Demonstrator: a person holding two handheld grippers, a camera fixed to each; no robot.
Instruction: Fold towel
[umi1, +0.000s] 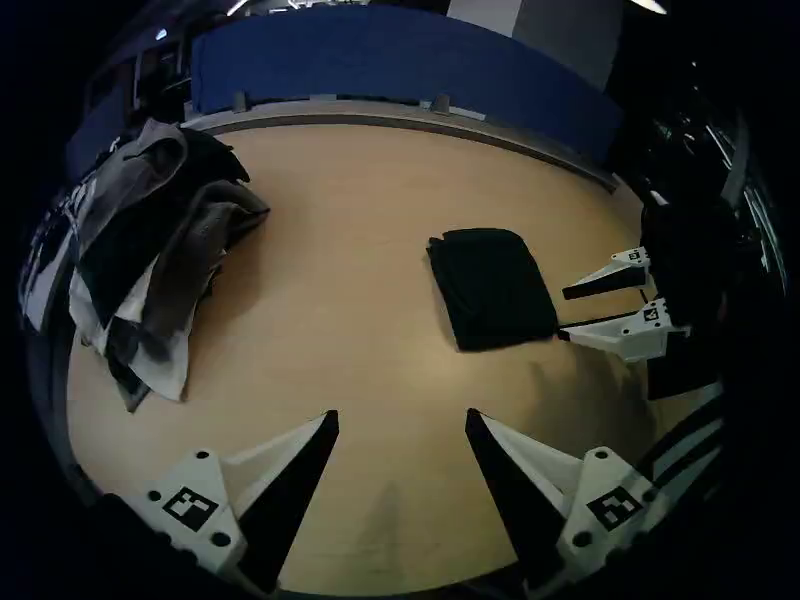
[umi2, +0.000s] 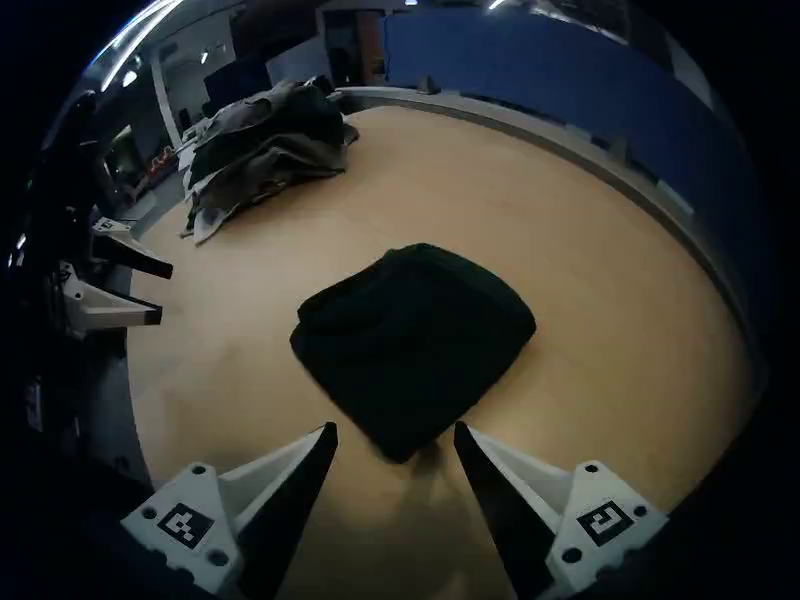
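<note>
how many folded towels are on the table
1: the black folded towel on the table, just ahead of the right gripper. The heap of loose cloths near its edge may hide more.

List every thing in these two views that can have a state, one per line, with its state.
dark towel: folded into a compact block, lying flat on the table, not gripped.
heap of cloths: unfolded, piled loosely at the table's edge.
left tongs: open, empty, over bare table.
right tongs: open, tips either side of the dark towel's near corner, not closed on it.
</note>
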